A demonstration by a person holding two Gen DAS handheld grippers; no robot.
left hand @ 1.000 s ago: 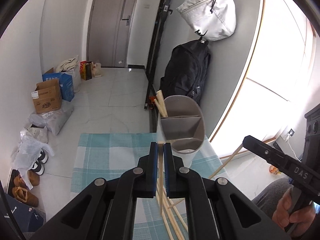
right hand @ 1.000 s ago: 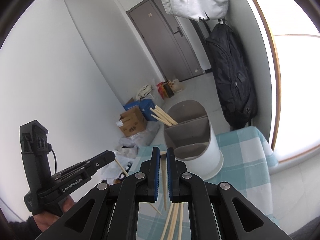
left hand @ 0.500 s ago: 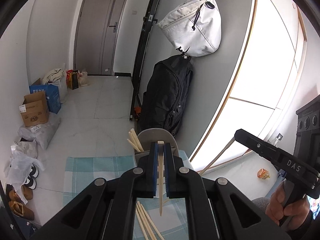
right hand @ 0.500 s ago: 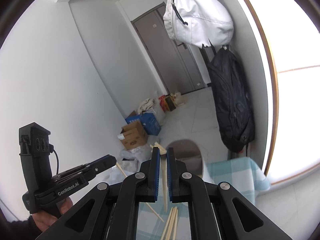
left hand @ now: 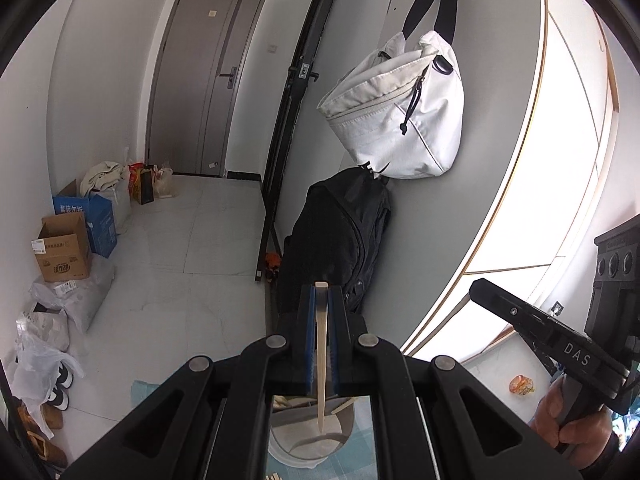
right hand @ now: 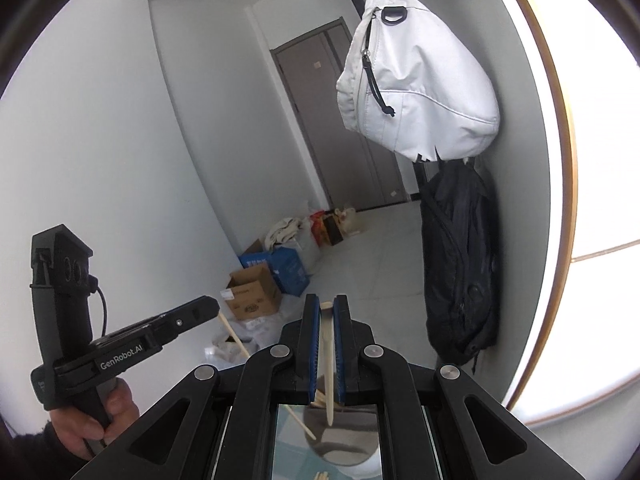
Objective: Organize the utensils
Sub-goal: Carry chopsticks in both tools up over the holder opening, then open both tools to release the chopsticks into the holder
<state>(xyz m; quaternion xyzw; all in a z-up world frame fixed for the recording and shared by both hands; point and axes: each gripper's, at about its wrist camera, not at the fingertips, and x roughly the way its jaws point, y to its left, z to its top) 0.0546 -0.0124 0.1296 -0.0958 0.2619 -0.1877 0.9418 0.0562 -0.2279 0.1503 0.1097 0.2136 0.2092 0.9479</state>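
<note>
Each hand-held gripper is clamped on a single wooden chopstick. The left hand-held gripper point(left hand: 321, 340) pinches its chopstick point(left hand: 321, 360) between the blue pads near the thick, square-cut end, and the thin tip hangs down toward the utensil holder point(left hand: 308, 438) below. The right hand-held gripper point(right hand: 327, 350) holds its own chopstick point(right hand: 328, 364) the same way, tip over the holder point(right hand: 344, 440).

A chopstick like this is likely light and stiff, with a smooth surface and a taper — it should not bend, but it can pivot or slide between flat pads if it is pinched at one narrow spot. The grip near the thick end looks sound: the wider section gives the pads more to bite on, and the long free part below lets the tip be steered into a compartment.

The left wrist view shows the person's right hand point(left hand: 572, 420) on the other tool's handle, a patch of the checked cloth on the bench point(left hand: 362, 436), and loose sticks at the bottom edge. The right wrist view shows what the left cannot — the left tool from the side with its stick point(right hand: 236, 334) slanting down from the jaws, and a divider inside the holder. Which compartment each tip hangs over I cannot tell.
</note>
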